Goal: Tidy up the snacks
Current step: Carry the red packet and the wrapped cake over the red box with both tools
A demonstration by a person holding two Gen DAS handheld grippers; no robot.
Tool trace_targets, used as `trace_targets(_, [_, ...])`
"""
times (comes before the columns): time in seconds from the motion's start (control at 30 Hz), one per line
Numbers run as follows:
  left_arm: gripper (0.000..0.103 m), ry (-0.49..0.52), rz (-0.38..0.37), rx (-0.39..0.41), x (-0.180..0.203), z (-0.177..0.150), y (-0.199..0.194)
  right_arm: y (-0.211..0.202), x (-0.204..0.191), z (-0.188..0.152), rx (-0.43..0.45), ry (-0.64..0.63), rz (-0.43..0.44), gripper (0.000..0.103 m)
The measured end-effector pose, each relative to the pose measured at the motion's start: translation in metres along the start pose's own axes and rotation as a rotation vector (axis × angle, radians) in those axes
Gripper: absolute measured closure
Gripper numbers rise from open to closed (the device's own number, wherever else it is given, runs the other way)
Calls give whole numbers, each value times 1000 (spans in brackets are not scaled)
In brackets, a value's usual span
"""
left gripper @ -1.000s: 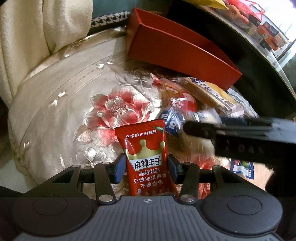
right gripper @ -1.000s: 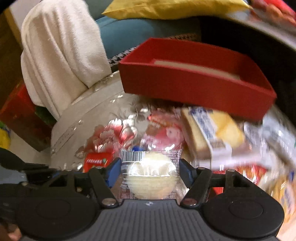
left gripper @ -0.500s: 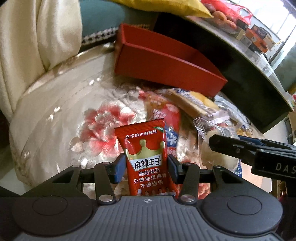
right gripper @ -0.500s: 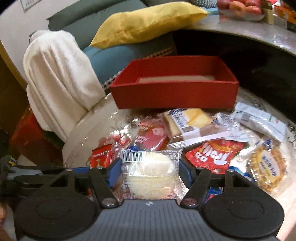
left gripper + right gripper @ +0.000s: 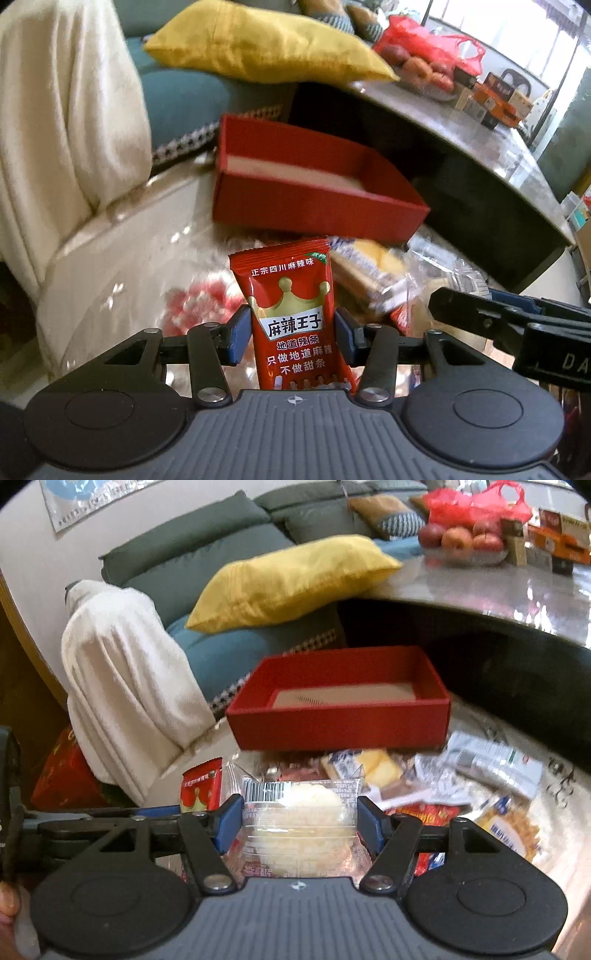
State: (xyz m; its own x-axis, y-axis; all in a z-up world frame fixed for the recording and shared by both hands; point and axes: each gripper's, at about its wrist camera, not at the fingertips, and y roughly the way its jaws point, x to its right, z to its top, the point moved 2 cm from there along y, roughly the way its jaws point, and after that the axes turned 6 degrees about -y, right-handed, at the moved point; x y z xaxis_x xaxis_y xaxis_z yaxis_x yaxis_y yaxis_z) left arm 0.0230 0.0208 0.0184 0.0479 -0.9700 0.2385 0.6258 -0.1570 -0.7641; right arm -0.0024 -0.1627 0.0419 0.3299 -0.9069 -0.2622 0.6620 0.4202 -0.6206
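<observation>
My left gripper (image 5: 291, 338) is shut on a red spicy-strip packet (image 5: 291, 295) with a gold crown, held upright above the floral cushion. My right gripper (image 5: 301, 821) is shut on a clear-wrapped pale round pastry (image 5: 301, 812). An open red box (image 5: 314, 184) (image 5: 343, 705) lies ahead on the cushion, with nothing seen inside. Between the box and both grippers lies a pile of several loose snack packets (image 5: 424, 782). The right gripper's arm (image 5: 517, 325) shows at the right of the left wrist view. The red packet (image 5: 201, 784) and left gripper show at the left of the right wrist view.
A white towel (image 5: 125, 686) drapes at the left. A yellow pillow (image 5: 291, 579) and a teal cushion sit behind the box. A dark table (image 5: 517, 590) with a fruit bowl and small boxes rises at the right. The floral cushion (image 5: 122, 258) drops off at the left edge.
Both grippers have risen with their packets and tilted up, so the red box's inside and the sofa and table behind come into view. The snack pile now lies lower in both views.
</observation>
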Motion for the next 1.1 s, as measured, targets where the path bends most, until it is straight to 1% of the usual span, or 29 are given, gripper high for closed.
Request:
trace_targets(0.17, [47, 15, -30, 52, 16, 18, -5, -7, 4, 16, 56, 19, -27, 42])
trace_targets(0.3, [47, 1, -49, 83, 26, 38, -1, -7, 10, 35, 96, 37, -52, 42])
trace_targets(0.43, [47, -4, -46, 144, 34, 58, -2, -6, 11, 54, 142, 41, -64, 42])
trace_targets(0.53, [47, -12, -48, 169, 38, 71, -1, -3, 12, 66, 166, 34, -78, 42])
trace_targets(0.83, [47, 10, -12, 228, 50, 106, 11, 18, 26, 95, 177, 45, -109, 42])
trace_targets(1.1, [46, 27, 20, 235, 57, 132, 34, 40, 39, 122, 185, 46, -123, 42])
